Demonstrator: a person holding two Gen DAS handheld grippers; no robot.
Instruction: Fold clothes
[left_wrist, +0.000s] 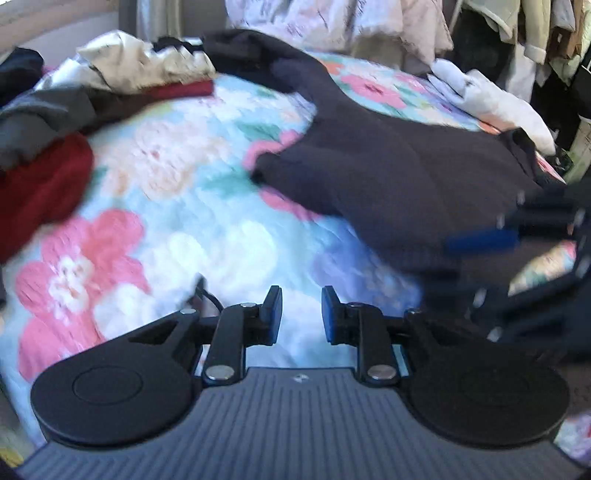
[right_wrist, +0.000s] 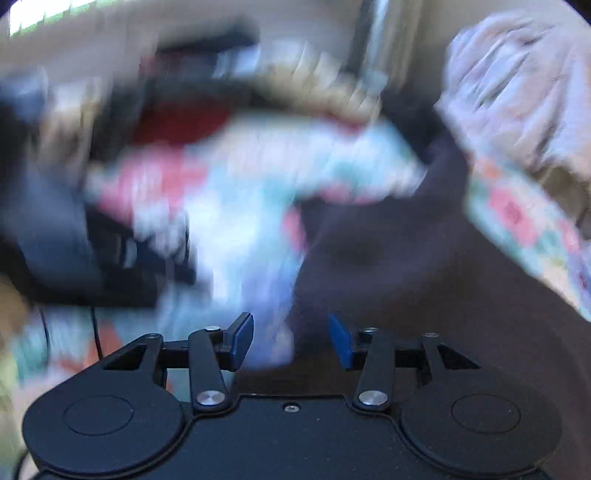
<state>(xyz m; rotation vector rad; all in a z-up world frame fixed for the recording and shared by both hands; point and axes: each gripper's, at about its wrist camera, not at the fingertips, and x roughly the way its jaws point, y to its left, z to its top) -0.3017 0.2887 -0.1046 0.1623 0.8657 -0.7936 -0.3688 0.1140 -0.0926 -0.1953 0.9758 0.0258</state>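
Tongs both gaping, gripping nothing — left gripper (left_wrist: 301, 314) over flowered quilt (left_wrist: 177, 206), dark sweater (left_wrist: 399, 177) beside, right gripper (right_wrist: 291, 338) view blurred — no writing readable.

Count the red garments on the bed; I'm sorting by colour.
2: one red garment bunched at the left edge, another red piece under the pale clothes pile behind. More may be buried.
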